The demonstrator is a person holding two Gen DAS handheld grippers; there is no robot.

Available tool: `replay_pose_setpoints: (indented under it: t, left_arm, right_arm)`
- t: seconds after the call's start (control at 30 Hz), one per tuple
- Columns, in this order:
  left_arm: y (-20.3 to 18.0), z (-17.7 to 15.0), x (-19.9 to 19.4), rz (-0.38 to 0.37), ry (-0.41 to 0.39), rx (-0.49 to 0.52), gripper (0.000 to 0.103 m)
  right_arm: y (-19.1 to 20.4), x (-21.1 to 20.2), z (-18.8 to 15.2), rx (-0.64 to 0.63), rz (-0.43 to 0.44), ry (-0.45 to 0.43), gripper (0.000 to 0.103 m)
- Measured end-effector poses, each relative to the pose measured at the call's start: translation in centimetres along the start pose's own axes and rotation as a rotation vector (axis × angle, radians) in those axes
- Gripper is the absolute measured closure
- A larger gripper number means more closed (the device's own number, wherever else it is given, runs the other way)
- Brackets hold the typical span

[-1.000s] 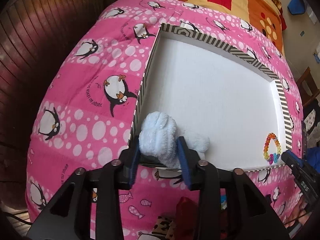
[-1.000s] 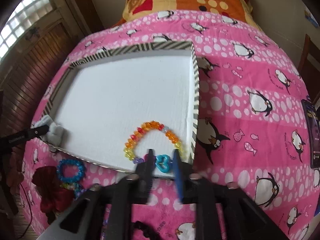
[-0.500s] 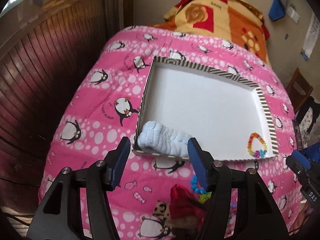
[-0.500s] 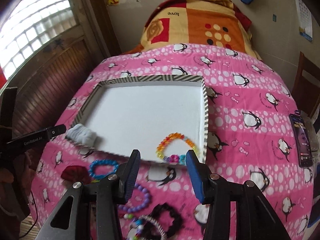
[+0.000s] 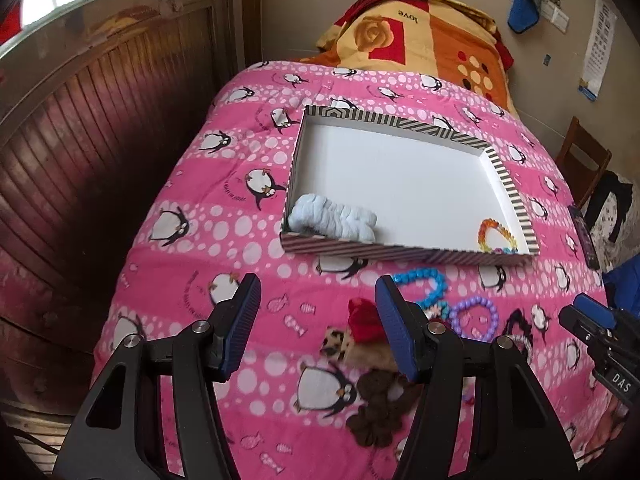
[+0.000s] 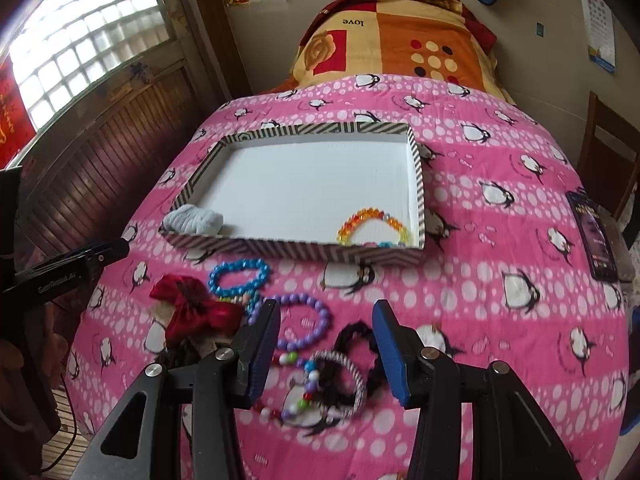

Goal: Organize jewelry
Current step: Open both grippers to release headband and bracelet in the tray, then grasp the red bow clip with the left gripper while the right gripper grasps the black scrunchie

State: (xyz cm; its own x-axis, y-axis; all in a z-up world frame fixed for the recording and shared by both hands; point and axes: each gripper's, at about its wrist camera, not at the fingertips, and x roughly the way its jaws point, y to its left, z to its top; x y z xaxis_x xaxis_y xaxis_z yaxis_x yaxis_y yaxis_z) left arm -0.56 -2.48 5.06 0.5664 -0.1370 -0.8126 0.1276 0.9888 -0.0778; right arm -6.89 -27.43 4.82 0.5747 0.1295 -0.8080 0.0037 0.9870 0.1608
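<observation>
While above the bed: both grippers hang empty.
Left gripper (image 5: 318, 322): jaws wide apart, just opened, holding nothing.
Right gripper (image 6: 326, 344): jaws parted, just opened, holding nothing.
Striped cardboard tray (image 5: 404, 251): holds pale blue fluffy scrunchie (image 5: 334, 222) near left, orange-yellow bead bracelet (image 5: 496, 236) near right.

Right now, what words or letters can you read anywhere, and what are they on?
"love", upside down, on the orange blanket.
"DAS" on the right gripper, seen from the left camera.
Print on the left gripper's finger: too blurred to read.
Wall calendar, red window banner, phone: too small to read.
</observation>
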Motion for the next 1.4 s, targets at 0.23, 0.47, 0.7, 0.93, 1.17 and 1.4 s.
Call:
replay_pose_setpoints:
  t: [0.23, 0.47, 0.7, 0.93, 1.17, 1.4]
  left_arm:
    - [0.2, -2.4, -1.3, -0.007, -0.025, 0.045, 0.044]
    - [0.5, -3.8, -2.1, -0.036, -0.037, 0.056, 0.044]
    - [1.4, -4.9, -1.7, -0.065, 0.007, 0.034, 0.044]
    - [1.7, -5.0, -0.6, -0.146, 0.068, 0.008, 0.044]
    - [1.9, -4.0, 0.7, -0.193, 0.124, -0.045, 0.043]
    - [2.2, -2.6, 2.0, -0.231, 0.168, -0.099, 0.039]
  right_arm:
    - [0.7, -0.9, -1.9, 0.021, -0.007, -0.001, 0.057]
    - [0.7, -1.6, -3.3, 0.047, -0.015, 0.001, 0.056]
    - [0.4, -1.4, -4.5, 0.055, -0.032, 0.014, 0.055]
    - [-1.2, -0.2, -5.5, 0.072, -0.061, 0.043, 0.055]
    - [-3.1, 1.7, -5.9, 0.082, -0.053, 0.082, 0.055]
    - [-4.1, 3.0, -4.9, 0.093, -0.039, 0.080, 0.055]
